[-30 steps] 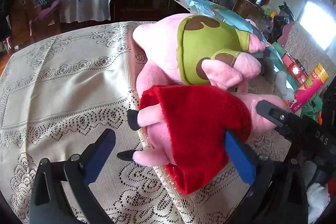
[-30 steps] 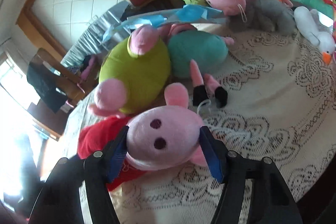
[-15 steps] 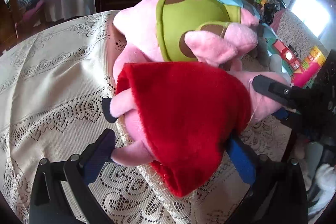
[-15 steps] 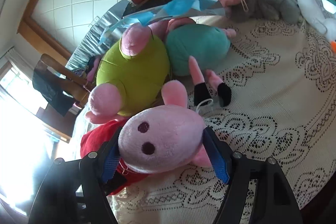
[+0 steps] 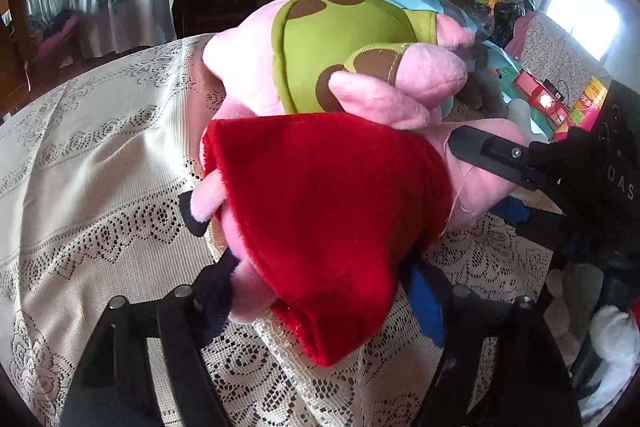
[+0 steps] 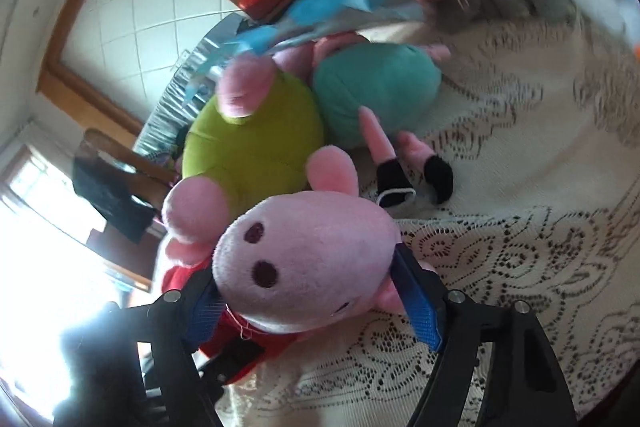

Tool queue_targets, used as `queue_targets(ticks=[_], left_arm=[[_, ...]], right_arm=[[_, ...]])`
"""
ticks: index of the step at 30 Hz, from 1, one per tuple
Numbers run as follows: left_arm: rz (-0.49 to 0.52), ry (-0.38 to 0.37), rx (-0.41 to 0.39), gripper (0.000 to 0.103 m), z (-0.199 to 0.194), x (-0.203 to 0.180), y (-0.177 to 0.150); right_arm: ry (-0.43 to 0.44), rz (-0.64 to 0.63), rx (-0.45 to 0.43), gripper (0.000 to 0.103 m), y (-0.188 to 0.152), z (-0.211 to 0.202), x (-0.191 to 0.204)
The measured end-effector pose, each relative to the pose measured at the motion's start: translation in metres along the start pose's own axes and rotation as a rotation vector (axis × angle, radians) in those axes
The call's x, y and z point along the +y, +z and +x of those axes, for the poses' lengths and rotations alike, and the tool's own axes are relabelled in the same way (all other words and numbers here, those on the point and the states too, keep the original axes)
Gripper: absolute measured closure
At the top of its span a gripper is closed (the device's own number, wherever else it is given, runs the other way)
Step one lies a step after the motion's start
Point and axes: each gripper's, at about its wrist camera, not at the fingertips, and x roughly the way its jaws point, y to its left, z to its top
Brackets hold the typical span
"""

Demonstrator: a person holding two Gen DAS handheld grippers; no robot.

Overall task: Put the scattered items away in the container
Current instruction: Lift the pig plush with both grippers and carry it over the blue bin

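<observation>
Both grippers hold one toy: the red pig point(image 5: 332, 227). Right gripper point(image 6: 316, 301) is clamped on its head, blue pads pressing both cheeks. Left gripper point(image 5: 320, 299) is closed around the red dress and legs at 6 o'clock in the left view. The pig sits low over the lace cloth point(image 5: 100, 163), touching the green pig point(image 5: 344, 51) at 12; the teal pig point(image 6: 376, 95) lies just beyond. No container is in view.

Risks: plush is squashy, so the head could squeeze out of the pads; the dress is loose fabric and could slip; lifting may drag the green pig or snag the lace.

Writing: "DAS" on the right gripper's body point(image 5: 616, 183). Box labels at 3 o'clock are unreadable.
</observation>
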Motion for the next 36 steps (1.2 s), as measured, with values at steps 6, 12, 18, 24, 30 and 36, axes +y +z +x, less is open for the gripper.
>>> queue_targets(ticks=[6, 12, 18, 24, 30, 36], left_arm=[[0.034, 0.032, -0.054, 0.030, -0.050, -0.003, -0.008], [0.022, 0.089, -0.115, 0.030, -0.117, 0.008, -0.015], [-0.038, 0.194, -0.155, 0.030, -0.172, 0.045, -0.034], [-0.125, 0.285, -0.167, 0.030, -0.206, 0.089, -0.063], [-0.260, 0.368, -0.185, 0.030, -0.242, 0.151, -0.104], [-0.390, 0.481, -0.204, 0.030, -0.292, 0.208, -0.154]], right_arm=[[0.077, -0.054, -0.010, 0.030, -0.007, -0.027, 0.022], [0.152, -0.157, -0.023, 0.030, -0.020, -0.053, 0.071], [0.238, -0.262, 0.006, 0.030, -0.044, -0.050, 0.136], [0.315, -0.322, 0.089, 0.030, -0.077, -0.021, 0.188], [0.405, -0.436, 0.209, 0.030, -0.124, 0.014, 0.258], [0.496, -0.553, 0.324, 0.030, -0.181, 0.044, 0.328]])
